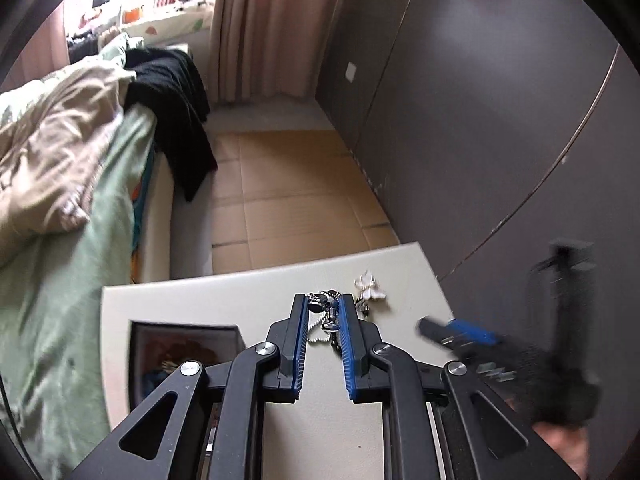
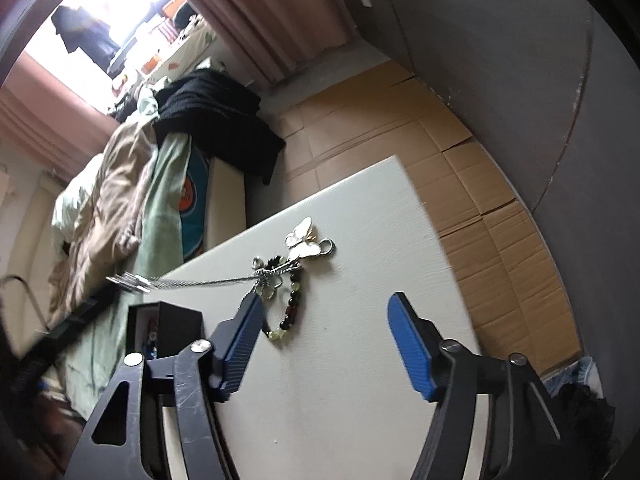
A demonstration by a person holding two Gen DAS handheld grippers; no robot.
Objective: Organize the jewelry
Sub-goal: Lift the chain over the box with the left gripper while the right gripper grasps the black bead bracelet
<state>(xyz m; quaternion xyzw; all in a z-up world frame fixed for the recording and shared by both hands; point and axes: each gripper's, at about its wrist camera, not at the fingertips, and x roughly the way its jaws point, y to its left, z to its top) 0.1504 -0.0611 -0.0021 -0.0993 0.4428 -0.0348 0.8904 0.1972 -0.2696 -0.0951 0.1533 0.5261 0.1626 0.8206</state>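
Your left gripper (image 1: 323, 308) clenches a beaded chain (image 1: 320, 326), partly hidden; your right gripper (image 2: 324, 312) hangs released over the bracelet (image 2: 290, 308).

— What lies past the white table (image 2: 360, 320)?
— A bed with a green sheet (image 1: 68, 320), beige quilt (image 1: 52, 160) and black garment (image 1: 176, 120).
— And the floor?
— Flattened cardboard (image 1: 288, 200), pink curtains (image 1: 260, 28), a grey wall (image 1: 480, 120).

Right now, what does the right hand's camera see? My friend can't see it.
The right gripper, jaws apart, hangs over a white table above a bead bracelet and a butterfly charm. A silver chain stretches left from the pile, beside a black box.
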